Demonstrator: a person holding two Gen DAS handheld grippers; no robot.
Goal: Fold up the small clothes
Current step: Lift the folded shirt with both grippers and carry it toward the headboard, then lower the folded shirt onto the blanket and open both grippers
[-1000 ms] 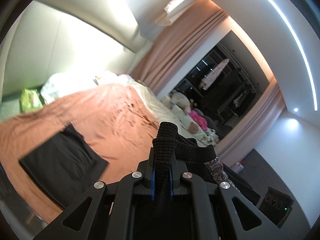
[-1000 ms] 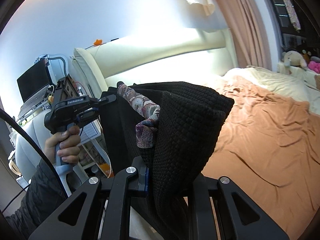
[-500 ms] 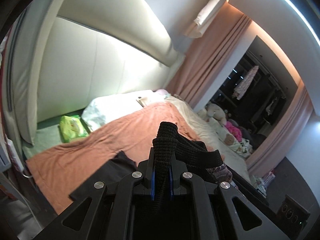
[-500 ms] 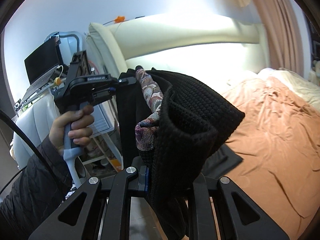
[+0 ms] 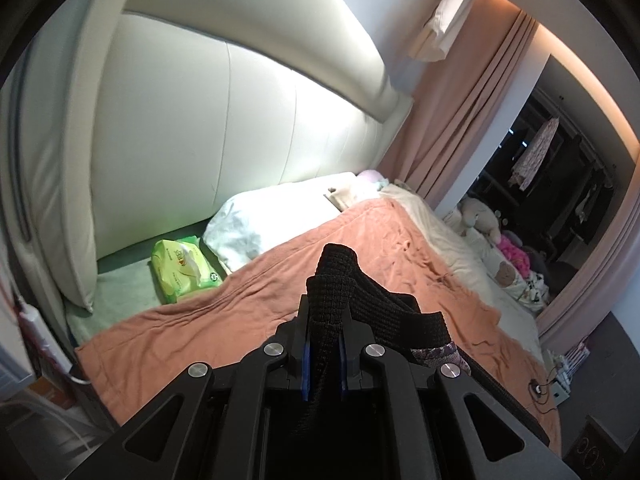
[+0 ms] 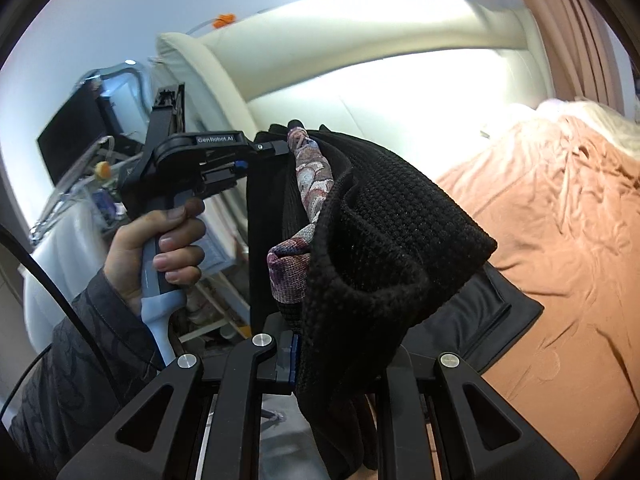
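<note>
Both tongs are squeezed shut on one black knit cloth (image 6: 384,240), which hangs in the air between them above the bed (image 5: 248,320). The left gripper (image 5: 323,354) pinches one edge. The right gripper (image 6: 332,354) pinches the other. A patterned strip (image 6: 312,176) shows inside the cloth. Since a second ago, both tongs have come lower and turned toward the headboard (image 5: 200,120), and the green wipes pack (image 5: 182,266) now looks closer.
</note>
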